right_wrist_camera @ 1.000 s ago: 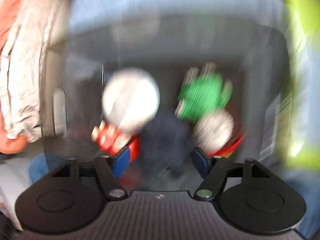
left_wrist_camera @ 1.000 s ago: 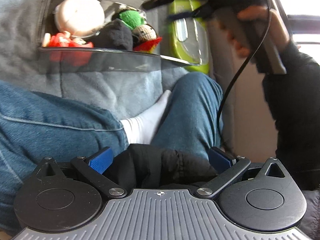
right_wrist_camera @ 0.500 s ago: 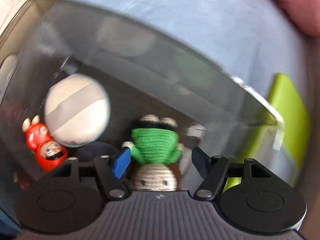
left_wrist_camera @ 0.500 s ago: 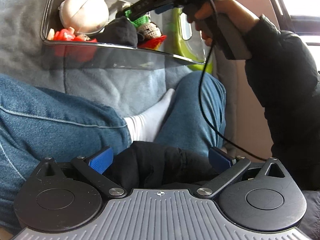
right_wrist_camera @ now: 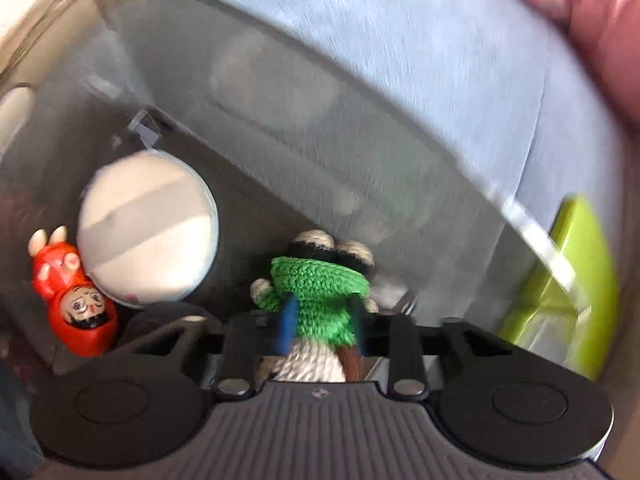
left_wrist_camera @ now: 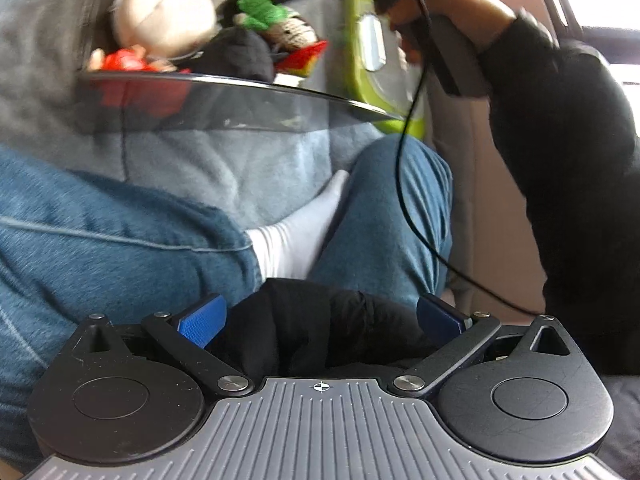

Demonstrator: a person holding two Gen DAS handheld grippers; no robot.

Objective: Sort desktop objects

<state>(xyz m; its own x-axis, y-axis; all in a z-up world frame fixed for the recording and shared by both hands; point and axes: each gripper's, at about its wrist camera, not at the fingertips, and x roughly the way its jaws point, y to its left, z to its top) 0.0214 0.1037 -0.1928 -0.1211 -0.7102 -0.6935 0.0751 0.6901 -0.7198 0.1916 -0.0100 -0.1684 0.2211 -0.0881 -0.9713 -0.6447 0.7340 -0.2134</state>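
While the left claw (left_wrist_camera: 320, 316) gapes empty, only the right wrist view shows the right claw (right_wrist_camera: 322, 324) pinching the crocheted doll (right_wrist_camera: 320, 292).

crocheted doll (right_wrist_camera: 316, 304) in green knit top, cream head and limbs, lying head toward camera inside clear plastic bin (right_wrist_camera: 360, 128), clamped at the torso. beside it: white ball (right_wrist_camera: 148, 232), touching red figurine (right_wrist_camera: 76, 304) tilted on its side. dark soft item (left_wrist_camera: 240, 54) between figurine and doll.
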